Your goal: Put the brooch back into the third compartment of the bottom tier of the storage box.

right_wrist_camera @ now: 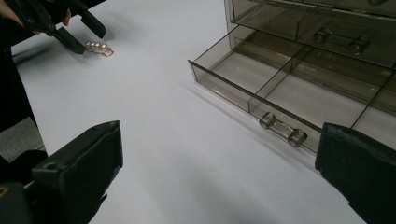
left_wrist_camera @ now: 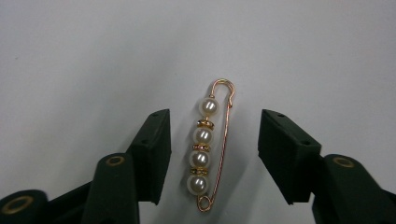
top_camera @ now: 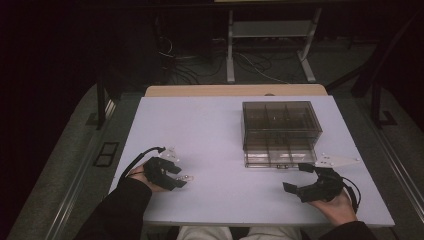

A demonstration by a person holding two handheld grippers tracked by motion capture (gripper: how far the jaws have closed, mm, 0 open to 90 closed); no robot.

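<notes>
A: The left gripper (left_wrist_camera: 214, 158) is seen with its jaws spread wide at the near left of the white table (top_camera: 200, 125), nothing clamped between them.

B: And the pearl brooch pin (left_wrist_camera: 208, 147)?

A: It is seen lying flat on the table between those open jaws, touched by neither; four pearls are strung along a gold pin.

B: The right gripper (right_wrist_camera: 219, 182)?

A: It is held open and empty at the near right, just beside the smoked acrylic drawer box (top_camera: 281, 131). The box's bottom drawer (right_wrist_camera: 280, 93) is pulled out, its handle (right_wrist_camera: 283, 129) faced toward the gripper.
</notes>
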